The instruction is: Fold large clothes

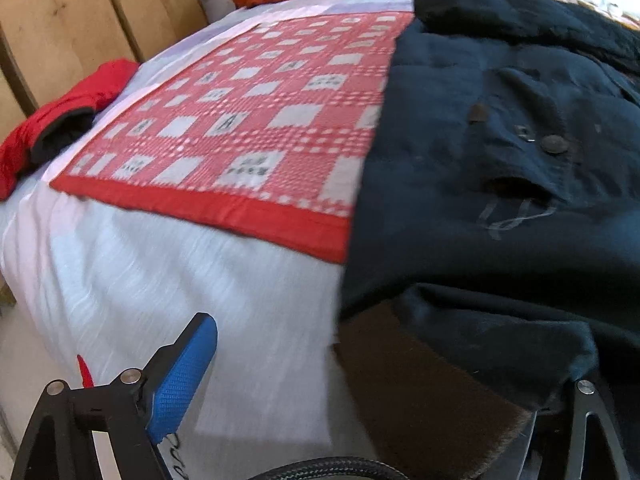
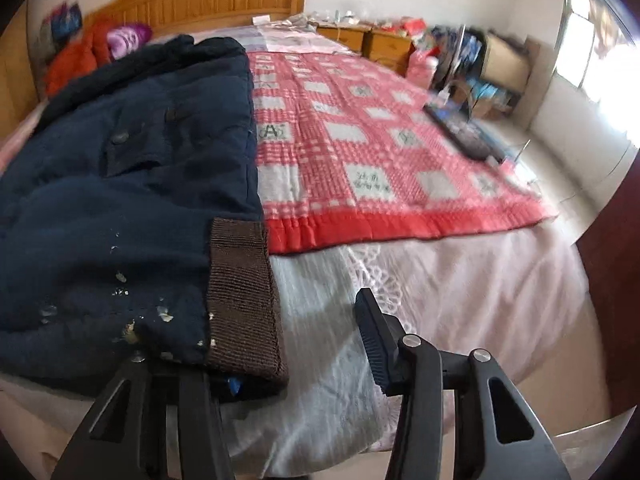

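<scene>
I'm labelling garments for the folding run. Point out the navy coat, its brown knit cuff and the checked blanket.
navy coat (image 2: 132, 200): right wrist view, on its front panel.
brown knit cuff (image 2: 244, 296): right wrist view, middle of the ribbing.
checked blanket (image 1: 256, 120): left wrist view, centre of the pattern.

A dark navy padded coat (image 1: 500, 160) with round dark buttons lay on the right of the bed, covering the edge of a red-and-white checked woven blanket (image 1: 248, 120) spread over a white bedsheet (image 1: 180, 280). The coat's brown ribbed knit cuff (image 1: 424, 392) lay between the left gripper's (image 1: 380, 392) wide-set jaws, its blue-padded finger (image 1: 182, 384) clear of the cloth. A red jacket (image 1: 60, 120) lay at the left edge.
</scene>
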